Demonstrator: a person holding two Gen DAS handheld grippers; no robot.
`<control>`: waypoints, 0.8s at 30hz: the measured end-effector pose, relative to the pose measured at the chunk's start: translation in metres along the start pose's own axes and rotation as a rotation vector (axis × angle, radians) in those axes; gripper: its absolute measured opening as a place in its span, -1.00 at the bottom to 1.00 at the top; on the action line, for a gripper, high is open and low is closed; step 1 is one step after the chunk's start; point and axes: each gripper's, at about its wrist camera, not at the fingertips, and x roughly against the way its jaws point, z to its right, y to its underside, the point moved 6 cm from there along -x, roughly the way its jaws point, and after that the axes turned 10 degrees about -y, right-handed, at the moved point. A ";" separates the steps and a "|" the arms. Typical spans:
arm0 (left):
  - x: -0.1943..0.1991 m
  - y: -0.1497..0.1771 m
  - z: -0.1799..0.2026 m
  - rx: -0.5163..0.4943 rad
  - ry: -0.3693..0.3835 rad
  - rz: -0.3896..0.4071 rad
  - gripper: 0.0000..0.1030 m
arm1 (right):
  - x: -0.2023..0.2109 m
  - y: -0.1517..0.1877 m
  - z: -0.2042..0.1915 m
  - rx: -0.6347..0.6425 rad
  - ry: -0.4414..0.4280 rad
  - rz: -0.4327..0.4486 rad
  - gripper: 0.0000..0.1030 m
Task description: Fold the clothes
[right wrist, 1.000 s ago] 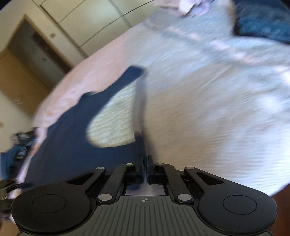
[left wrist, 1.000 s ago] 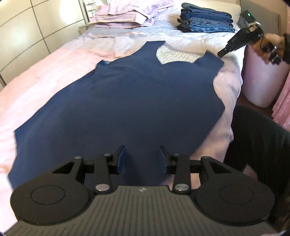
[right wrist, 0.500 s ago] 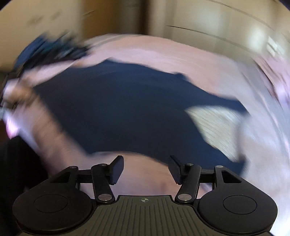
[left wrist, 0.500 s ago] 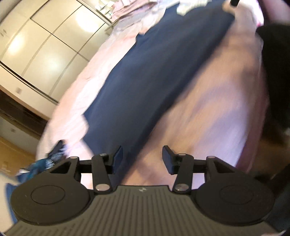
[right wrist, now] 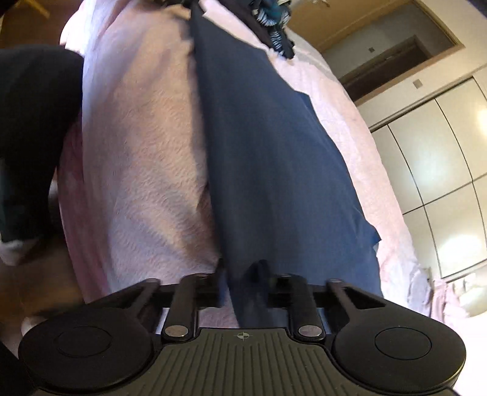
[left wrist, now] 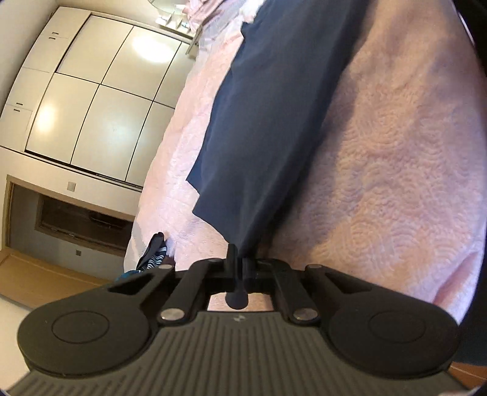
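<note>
A navy sleeveless top [left wrist: 274, 121] lies spread on the pink quilted bed [left wrist: 395, 152]. My left gripper [left wrist: 240, 263] is shut on the garment's near bottom corner at the bed's edge. In the right wrist view the same navy top [right wrist: 274, 158] runs away from me. My right gripper [right wrist: 242, 274] stands partly closed around the garment's near edge, with cloth bunched between the fingers; the frame is blurred there.
A striped dark garment [left wrist: 153, 254] hangs off the bed's far corner; it also shows in the right wrist view [right wrist: 275, 27]. White wardrobe doors [left wrist: 100, 100] stand beyond the bed. A person's dark clothing [right wrist: 30, 137] is at the bed's side.
Both grippers swung down to the garment's near side edge. The left gripper went from open to shut on a corner. The right gripper closed in on the cloth.
</note>
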 end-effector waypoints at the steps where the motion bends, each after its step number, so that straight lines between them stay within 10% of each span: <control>1: 0.003 0.002 -0.001 -0.001 0.001 0.006 -0.96 | 0.005 -0.001 0.002 -0.011 0.000 0.000 -0.93; 18: 0.012 0.019 -0.002 0.071 0.049 -0.073 -0.85 | 0.042 0.020 0.014 -0.154 -0.042 0.002 -0.98; 21: 0.020 0.026 -0.008 0.121 0.067 -0.132 -0.69 | 0.051 0.037 0.027 -0.231 -0.043 -0.006 -0.39; 22: 0.023 0.028 -0.011 0.144 0.071 -0.147 -0.57 | 0.055 0.043 0.031 -0.254 -0.031 -0.004 0.13; 24: 0.030 0.028 -0.021 0.208 0.078 -0.169 -0.44 | 0.066 0.055 0.037 -0.299 -0.009 0.000 0.29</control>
